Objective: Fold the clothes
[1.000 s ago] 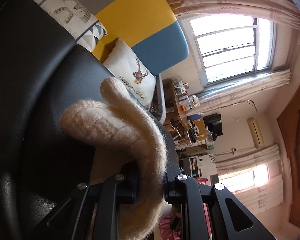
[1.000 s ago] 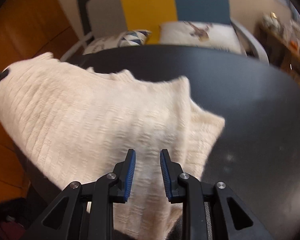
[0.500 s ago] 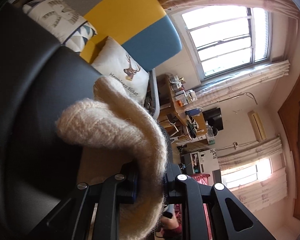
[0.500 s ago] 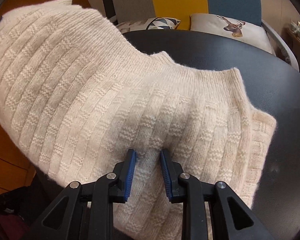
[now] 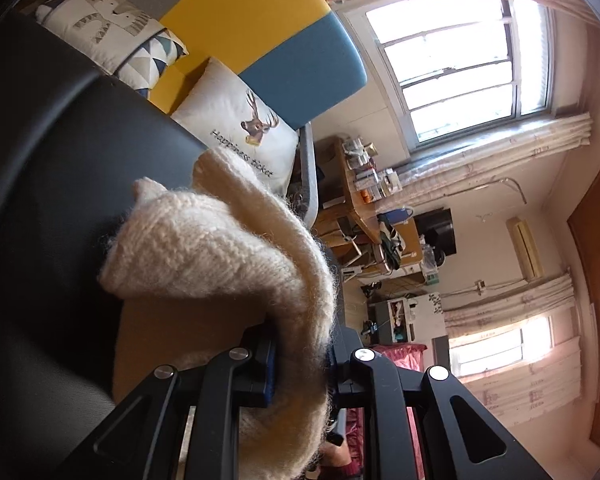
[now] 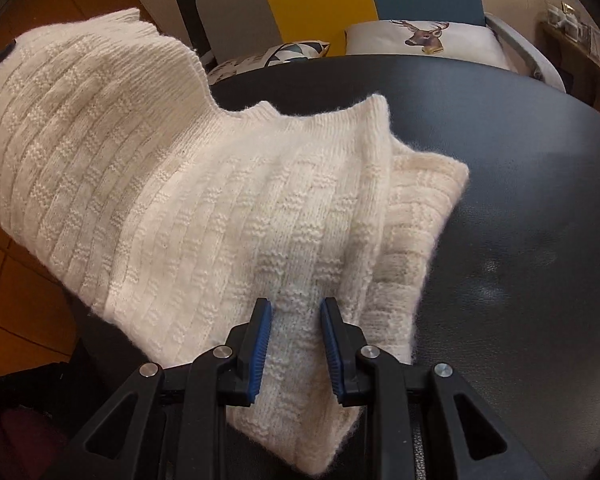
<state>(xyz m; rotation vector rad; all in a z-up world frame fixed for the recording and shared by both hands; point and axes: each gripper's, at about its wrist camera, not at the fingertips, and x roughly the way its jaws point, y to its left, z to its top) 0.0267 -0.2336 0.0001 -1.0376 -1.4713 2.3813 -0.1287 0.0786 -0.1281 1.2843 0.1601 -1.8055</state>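
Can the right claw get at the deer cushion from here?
Probably not. The right claw is shut on the cream sweater, and the deer cushion sits beyond the far edge of the black table.

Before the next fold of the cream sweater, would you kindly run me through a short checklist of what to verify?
1. Left gripper grip: the cream sweater is bunched between its fingers. Ok.
2. Right gripper grip: knit lies between its blue pads, but the pads stand apart and contact is unclear. Cannot tell.
3. Landing area: the black table to the right of the sweater shows bare. Ok.
4. Fabric flat: one layer lies doubled over another with ridges. Not ok.
5. Sweater fully on the table: its left part hangs past the edge, over the wooden floor. Not ok.
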